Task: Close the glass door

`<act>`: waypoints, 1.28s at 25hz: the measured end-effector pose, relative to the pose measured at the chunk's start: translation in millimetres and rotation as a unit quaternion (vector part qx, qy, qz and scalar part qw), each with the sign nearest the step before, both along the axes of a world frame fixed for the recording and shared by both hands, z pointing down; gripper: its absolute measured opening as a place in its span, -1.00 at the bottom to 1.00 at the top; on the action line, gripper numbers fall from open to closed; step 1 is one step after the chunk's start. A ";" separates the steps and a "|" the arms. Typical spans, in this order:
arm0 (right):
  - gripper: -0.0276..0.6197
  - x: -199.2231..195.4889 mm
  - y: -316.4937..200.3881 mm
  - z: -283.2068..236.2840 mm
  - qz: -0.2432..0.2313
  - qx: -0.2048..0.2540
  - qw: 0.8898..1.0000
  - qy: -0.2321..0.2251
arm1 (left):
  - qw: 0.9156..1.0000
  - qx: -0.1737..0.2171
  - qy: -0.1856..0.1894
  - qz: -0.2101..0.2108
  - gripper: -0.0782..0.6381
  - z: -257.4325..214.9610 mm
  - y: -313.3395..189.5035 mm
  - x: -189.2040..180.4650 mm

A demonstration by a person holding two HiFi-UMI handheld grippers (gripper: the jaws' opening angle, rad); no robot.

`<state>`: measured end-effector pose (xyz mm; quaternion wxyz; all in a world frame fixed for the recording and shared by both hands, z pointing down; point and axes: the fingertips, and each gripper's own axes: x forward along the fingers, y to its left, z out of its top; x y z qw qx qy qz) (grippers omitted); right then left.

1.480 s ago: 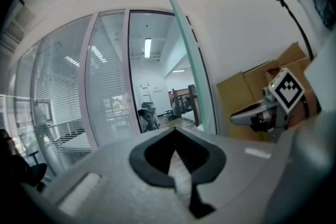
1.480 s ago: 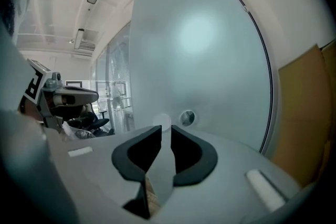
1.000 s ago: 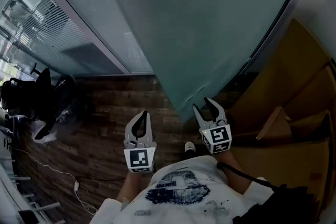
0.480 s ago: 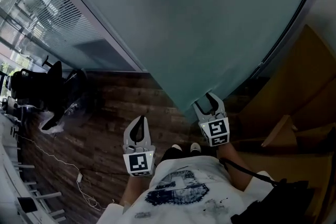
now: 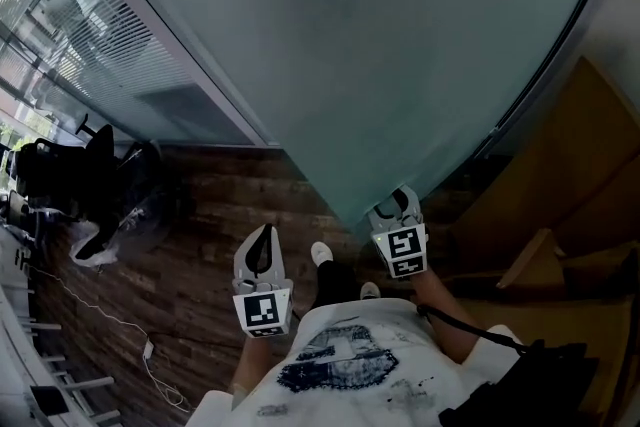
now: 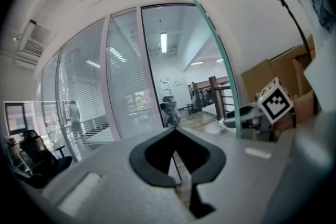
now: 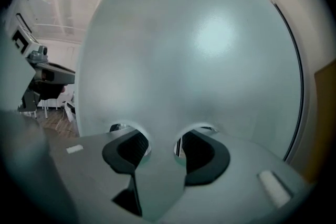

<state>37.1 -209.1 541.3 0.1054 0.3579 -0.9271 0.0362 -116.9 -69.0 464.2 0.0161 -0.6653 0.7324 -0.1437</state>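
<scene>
The frosted glass door (image 5: 380,65) fills the upper head view, and its lower corner comes down to my right gripper (image 5: 398,205). That gripper's fingertips rest against the door's face, which fills the right gripper view (image 7: 199,60). Its jaws stand apart (image 7: 161,136) and are closing, with nothing between them. My left gripper (image 5: 263,233) hangs over the wooden floor left of the door, touching nothing, and its jaws meet at the tips (image 6: 176,131). The door's green edge (image 6: 220,65) shows in the left gripper view, with the right gripper's marker cube (image 6: 275,102) behind it.
A fixed glass wall with blinds (image 5: 120,45) runs along the left. An office chair (image 5: 60,175) and a cable (image 5: 110,325) are on the wooden floor at left. Cardboard boxes (image 5: 560,215) stand at the right. The person's shoe (image 5: 321,253) is between the grippers.
My right gripper has moved forward until its tips lie against the glass. The door's corner now sits over it. A foot has stepped forward between the grippers, and the left gripper has shifted a little.
</scene>
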 end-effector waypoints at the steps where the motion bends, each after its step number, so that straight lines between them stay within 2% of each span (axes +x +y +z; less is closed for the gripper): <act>1: -0.28 0.2 1.3 1.1 0.001 0.000 1.000 0.000 | 1.000 0.002 0.002 0.003 -0.78 1.1 -4.8 -0.1; 5: -0.30 -3.7 -8.7 9.0 0.002 -0.002 1.000 -0.002 | 1.000 0.013 0.003 0.019 -0.77 2.9 -36.8 0.8; 9: -0.31 -16.9 -35.5 18.3 0.006 0.003 1.000 -0.005 | 1.000 0.005 0.008 0.024 -0.77 16.4 -73.8 -11.9; 21: -0.32 -52.1 -73.5 23.3 0.034 -0.001 0.999 0.004 | 0.999 -0.005 0.023 0.024 -0.77 27.1 -115.0 -49.1; 32: -0.33 -92.0 -121.9 22.5 0.063 0.000 0.998 -0.008 | 0.998 -0.003 0.025 0.052 -0.77 21.5 -169.8 -96.1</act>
